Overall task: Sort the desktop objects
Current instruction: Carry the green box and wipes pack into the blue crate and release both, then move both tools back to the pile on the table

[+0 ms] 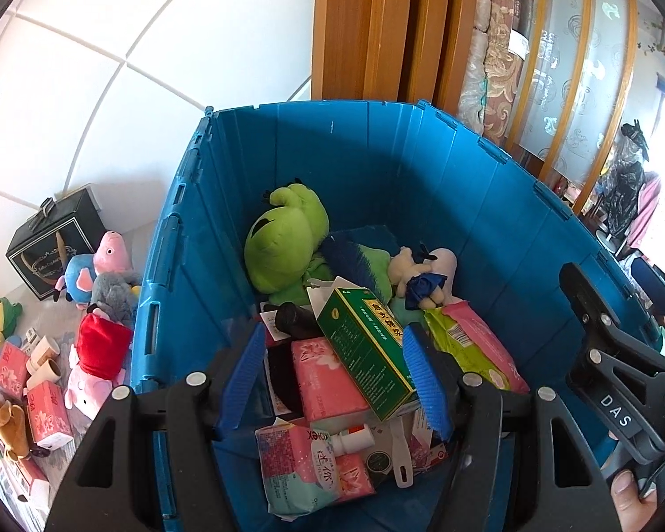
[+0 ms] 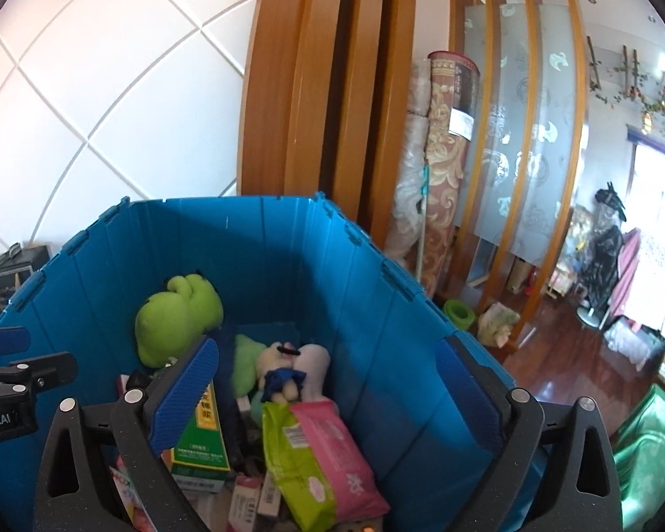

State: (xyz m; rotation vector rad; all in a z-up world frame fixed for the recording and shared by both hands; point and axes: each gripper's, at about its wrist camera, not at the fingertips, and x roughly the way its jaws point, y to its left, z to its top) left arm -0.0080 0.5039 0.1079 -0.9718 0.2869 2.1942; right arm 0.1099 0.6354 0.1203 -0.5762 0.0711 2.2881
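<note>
Both claws gape empty over the blue bin (image 1: 377,168) — right claw (image 1: 607,354) lettered "DAS".

Brown plush (image 1: 4,425) cut by left edge, green bin (image 2: 647,452) cropped at right, box (image 1: 368,346) print unreadable

White panelled wall (image 2: 88,88), wooden door frame (image 2: 323,88), glossy red-brown floor (image 2: 567,354).

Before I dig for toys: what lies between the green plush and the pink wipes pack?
In both wrist views, a small white doll in a blue dress lies between the green plush and the wipes pack.
</note>
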